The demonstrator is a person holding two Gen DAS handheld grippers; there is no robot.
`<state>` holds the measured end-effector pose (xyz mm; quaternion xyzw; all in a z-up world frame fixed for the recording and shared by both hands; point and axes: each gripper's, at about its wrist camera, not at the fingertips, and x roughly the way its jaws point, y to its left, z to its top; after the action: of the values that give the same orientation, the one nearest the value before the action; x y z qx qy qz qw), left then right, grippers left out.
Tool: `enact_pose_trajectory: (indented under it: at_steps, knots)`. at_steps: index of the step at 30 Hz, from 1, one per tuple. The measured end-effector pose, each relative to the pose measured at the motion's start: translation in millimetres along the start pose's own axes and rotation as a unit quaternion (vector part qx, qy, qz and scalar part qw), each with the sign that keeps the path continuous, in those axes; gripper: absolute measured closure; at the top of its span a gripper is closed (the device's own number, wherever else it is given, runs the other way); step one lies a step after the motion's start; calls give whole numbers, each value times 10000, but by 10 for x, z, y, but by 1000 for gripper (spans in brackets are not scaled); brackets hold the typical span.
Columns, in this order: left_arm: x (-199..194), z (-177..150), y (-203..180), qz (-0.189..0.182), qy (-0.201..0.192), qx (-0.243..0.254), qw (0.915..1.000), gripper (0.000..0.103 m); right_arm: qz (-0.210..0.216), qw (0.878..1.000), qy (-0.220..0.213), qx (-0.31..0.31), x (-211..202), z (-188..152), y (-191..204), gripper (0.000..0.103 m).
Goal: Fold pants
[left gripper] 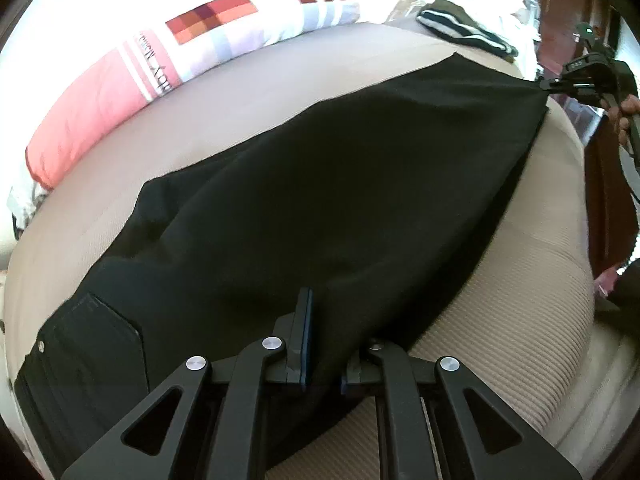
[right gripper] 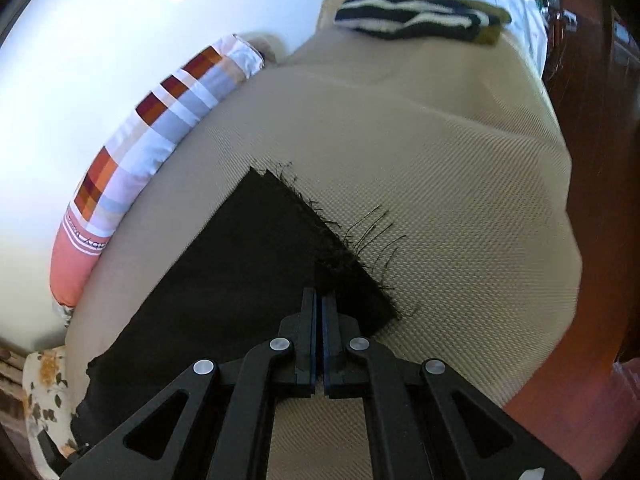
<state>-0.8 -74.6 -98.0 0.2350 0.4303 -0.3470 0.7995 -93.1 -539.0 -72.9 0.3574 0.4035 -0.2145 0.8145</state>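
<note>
Black pants are stretched out flat across the beige bed. Left hand-held gripper is clamped on the near edge by the waist end, right hand-held gripper pinched tight on the frayed leg hem. Striped pillow sits far left.

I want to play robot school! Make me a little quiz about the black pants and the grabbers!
1. True or false: the right gripper has its jaws pinched shut on the black pants.
2. What lies at the far end of the beige mattress: A) a striped folded garment, B) a shoe?
3. Which end of the pants has loose threads: the one at the left gripper or the right?

Key: 1 true; 2 A; 3 right.
</note>
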Motion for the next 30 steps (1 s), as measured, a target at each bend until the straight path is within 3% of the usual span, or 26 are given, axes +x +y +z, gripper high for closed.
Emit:
enact_pose_trajectory:
  at_steps: [6, 9, 12, 13, 16, 19, 22, 25, 28, 30]
  knots:
    - [87, -65, -86, 64, 88, 253, 9996, 92, -290, 9993, 212, -82, 172, -119, -126, 102]
    - [89, -42, -52, 23, 169, 132, 9998, 88, -432, 9986, 224, -191, 269, -140, -94, 101]
    - [64, -38, 28, -17, 244, -155, 9996, 61, -643, 9974, 218, -257, 267, -139, -75, 89]
    - [22, -44, 76, -116, 220, -320, 9992, 47, -670, 9972, 225, -229, 250, -133, -76, 86]
    - [-166, -71, 182, -507, 34, -701, 9962, 40, -943, 9950, 58, -322, 82, -73, -25, 86]
    - [-383, -91, 383, -796, -289, -1159, 9896, 31, -957, 9937, -174, -548, -110, 13, 119, 85]
    - [-538, -85, 656, -822, -637, -1626, 9812, 30, -593, 9930, -179, -1003, -176, 95, 515, 85]
    - [-543, -83, 875, -195, -775, -1944, 9777, 30, 119, 9863, 118, -1639, -46, 61, 1126, 85]
    - [-496, -165, 1129, 321, -808, -2496, 9645, 30, 867, 9624, 653, -2489, 237, -142, 1895, 85]
    - [-474, -238, 1266, 588, -833, -2767, 9555, 30, 1439, 9356, 1198, -2994, 500, -360, 2482, 85]
